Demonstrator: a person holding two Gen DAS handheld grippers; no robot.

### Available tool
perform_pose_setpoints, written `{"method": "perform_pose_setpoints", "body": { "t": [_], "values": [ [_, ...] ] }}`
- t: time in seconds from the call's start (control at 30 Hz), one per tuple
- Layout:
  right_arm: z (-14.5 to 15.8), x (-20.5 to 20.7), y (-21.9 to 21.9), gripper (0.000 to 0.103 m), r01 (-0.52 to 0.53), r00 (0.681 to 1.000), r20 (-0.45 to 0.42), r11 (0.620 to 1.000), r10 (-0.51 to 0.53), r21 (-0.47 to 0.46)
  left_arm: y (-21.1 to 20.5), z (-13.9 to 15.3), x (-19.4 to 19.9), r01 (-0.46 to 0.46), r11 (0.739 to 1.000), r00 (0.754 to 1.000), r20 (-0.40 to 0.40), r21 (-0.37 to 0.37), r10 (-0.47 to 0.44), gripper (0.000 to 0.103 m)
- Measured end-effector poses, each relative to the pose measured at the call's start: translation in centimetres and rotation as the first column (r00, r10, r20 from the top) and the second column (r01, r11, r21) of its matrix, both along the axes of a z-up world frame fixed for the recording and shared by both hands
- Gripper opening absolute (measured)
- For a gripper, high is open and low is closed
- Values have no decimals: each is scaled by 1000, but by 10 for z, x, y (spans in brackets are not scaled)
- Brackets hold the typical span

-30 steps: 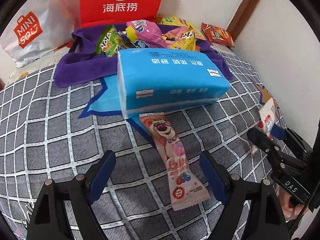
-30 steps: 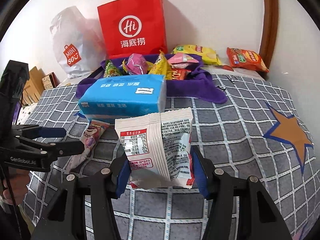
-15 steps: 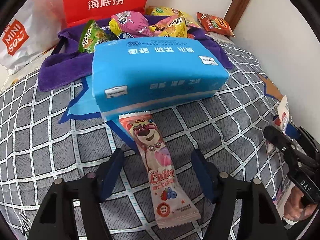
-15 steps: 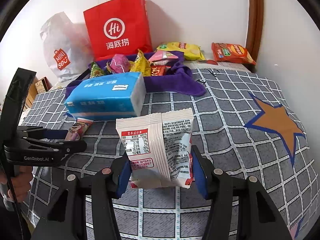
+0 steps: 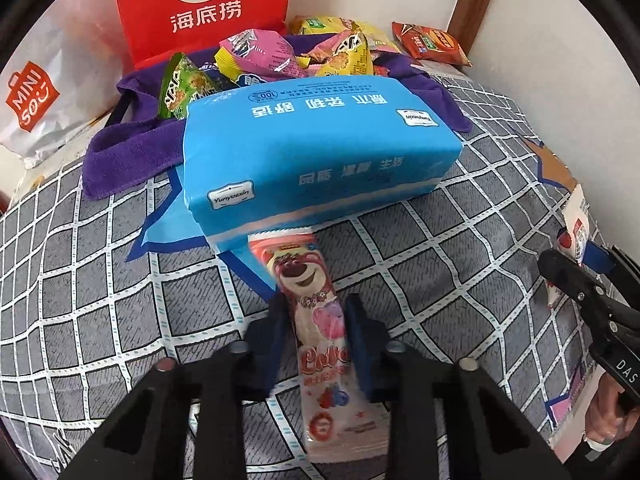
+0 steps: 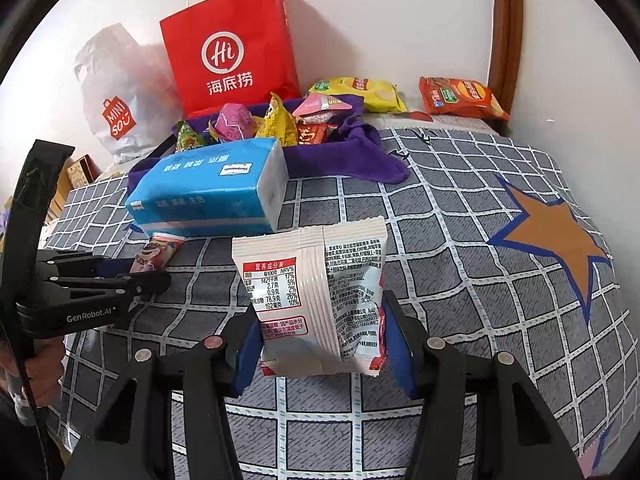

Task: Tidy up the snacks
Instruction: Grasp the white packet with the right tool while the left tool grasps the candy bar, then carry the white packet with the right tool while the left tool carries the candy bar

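Observation:
My left gripper [image 5: 314,340] is shut on a long pink bear-print snack bar [image 5: 320,320] that lies on the checked cloth, its far end against the blue tissue pack [image 5: 316,148]. The bar and left gripper also show in the right wrist view [image 6: 158,256]. My right gripper [image 6: 322,340] is shut on a white snack packet [image 6: 316,292], held upright above the cloth; it shows at the right edge of the left wrist view [image 5: 576,232]. A purple cloth bag [image 6: 352,152] behind the tissue pack holds several snack packets [image 6: 256,120].
A red paper bag [image 6: 232,48] and a white Miniso bag [image 6: 116,92] stand against the back wall. A yellow chip bag [image 6: 360,90] and an orange chip bag [image 6: 460,98] lie at the back right. An orange star [image 6: 556,232] marks the cloth.
My left gripper moved forward over the pink snack bar and its jaws closed on it. My right gripper kept hold of the white packet and drew back a little.

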State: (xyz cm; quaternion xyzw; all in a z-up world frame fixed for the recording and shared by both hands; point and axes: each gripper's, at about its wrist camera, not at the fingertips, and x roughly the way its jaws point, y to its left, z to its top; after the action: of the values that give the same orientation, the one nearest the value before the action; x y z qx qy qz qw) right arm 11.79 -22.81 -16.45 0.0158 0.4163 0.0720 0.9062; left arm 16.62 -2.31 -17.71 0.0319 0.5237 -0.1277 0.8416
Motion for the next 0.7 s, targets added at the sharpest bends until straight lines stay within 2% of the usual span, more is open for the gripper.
{"method": "perform_pose_setpoints", "body": {
  "t": [0.03, 0.7],
  "values": [
    [1, 0, 0, 54, 1, 1000, -1, 1000, -1, 0, 2, 1, -1, 0, 1000, 1000, -3, -9, 0, 20],
    [34, -12, 28, 54, -35, 999, 35, 999, 35, 1, 25, 41, -28, -7, 995, 999, 48, -95, 12, 20]
  ]
}}
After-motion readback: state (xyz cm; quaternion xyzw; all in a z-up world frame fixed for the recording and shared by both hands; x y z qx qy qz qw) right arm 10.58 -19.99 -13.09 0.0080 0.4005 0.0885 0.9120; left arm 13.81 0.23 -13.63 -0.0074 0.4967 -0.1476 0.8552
